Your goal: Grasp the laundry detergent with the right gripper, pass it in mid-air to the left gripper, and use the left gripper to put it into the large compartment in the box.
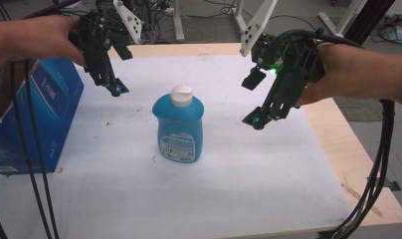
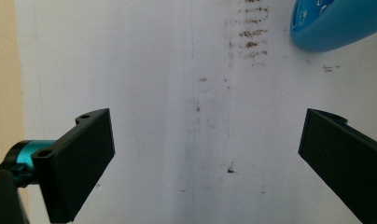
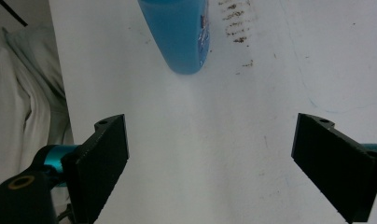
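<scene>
Between the left tongs (image 1: 115, 89) and right tongs (image 1: 256, 121), both gaping and empty, stands a blue bottle (image 1: 179, 127); a blue box (image 1: 37, 114) sits outside the left tongs.

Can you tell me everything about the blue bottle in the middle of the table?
The blue bottle stands upright on the white table cover, near the middle. It looks like see-through blue plastic, wide and flat-sided with rounded shoulders. A white cap is shut on top, and a pale label with small print sits low on its front. Nothing touches it but the cover beneath. The left gripper and right gripper hang open on either side, both apart from it.
</scene>
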